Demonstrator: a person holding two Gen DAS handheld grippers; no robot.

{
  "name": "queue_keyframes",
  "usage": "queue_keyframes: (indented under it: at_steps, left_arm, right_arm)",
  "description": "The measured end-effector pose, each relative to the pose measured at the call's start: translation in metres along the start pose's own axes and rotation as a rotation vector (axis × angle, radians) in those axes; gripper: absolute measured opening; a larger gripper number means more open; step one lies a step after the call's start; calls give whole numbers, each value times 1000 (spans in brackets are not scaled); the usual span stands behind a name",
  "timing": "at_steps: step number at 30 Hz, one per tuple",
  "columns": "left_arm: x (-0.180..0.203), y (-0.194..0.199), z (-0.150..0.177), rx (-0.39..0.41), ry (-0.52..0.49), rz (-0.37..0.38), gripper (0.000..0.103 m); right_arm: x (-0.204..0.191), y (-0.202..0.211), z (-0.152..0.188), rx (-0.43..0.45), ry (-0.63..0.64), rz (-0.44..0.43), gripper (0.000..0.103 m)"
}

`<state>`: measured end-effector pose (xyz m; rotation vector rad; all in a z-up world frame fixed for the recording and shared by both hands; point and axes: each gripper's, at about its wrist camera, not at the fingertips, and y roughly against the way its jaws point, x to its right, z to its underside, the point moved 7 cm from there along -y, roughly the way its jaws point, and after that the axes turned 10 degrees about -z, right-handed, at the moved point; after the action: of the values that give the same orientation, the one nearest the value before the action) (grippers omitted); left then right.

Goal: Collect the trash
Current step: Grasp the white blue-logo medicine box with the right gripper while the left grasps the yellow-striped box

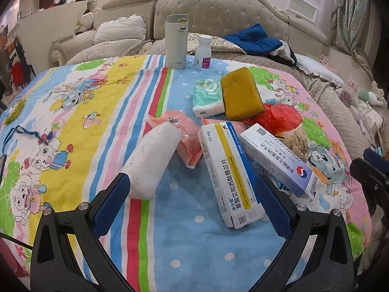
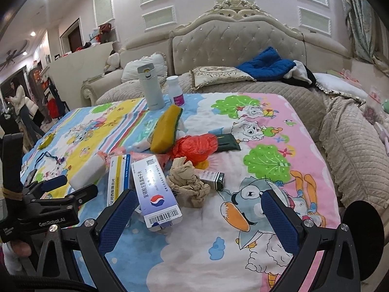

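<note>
Cardboard medicine boxes (image 1: pixel 228 172), a crumpled red bag (image 1: pixel 274 116) and other litter lie heaped mid-quilt (image 1: pixel 73 112), so I hold left gripper (image 1: pixel 192 202) and right gripper (image 2: pixel 199 211) spread wide, empty, ready to pick.

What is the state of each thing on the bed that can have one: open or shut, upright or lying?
Left tongs: open, empty.
Right tongs: open, empty.
Flask: upright, lid shut.
Pill bottle: upright, capped.
Yellow-striped box: lying flat.
Red bag: crumpled.
Stocking: bunched.
</note>
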<state>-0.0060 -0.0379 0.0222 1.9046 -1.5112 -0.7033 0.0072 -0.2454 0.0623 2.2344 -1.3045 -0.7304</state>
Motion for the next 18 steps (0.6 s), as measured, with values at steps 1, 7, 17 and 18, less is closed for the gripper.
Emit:
queue_keyframes:
  at_steps: [1,7,17,18]
  left_arm:
    - [0,-1,0,-1,0,1,102]
    - [-2,-4,0,-9,-4,-3,102]
    - [-31,-13,7,-38,28,-42,102]
    - [-33,-13,7,-40,31,-42,102]
  right_arm:
    - [-1,-1,0,-4,2,-6,103]
    - [-10,-8,4,-32,7,-61,90]
    - [-51,-59,5,-184,81,-269,64]
    - [-53,-66,5,-203,90,-278,64]
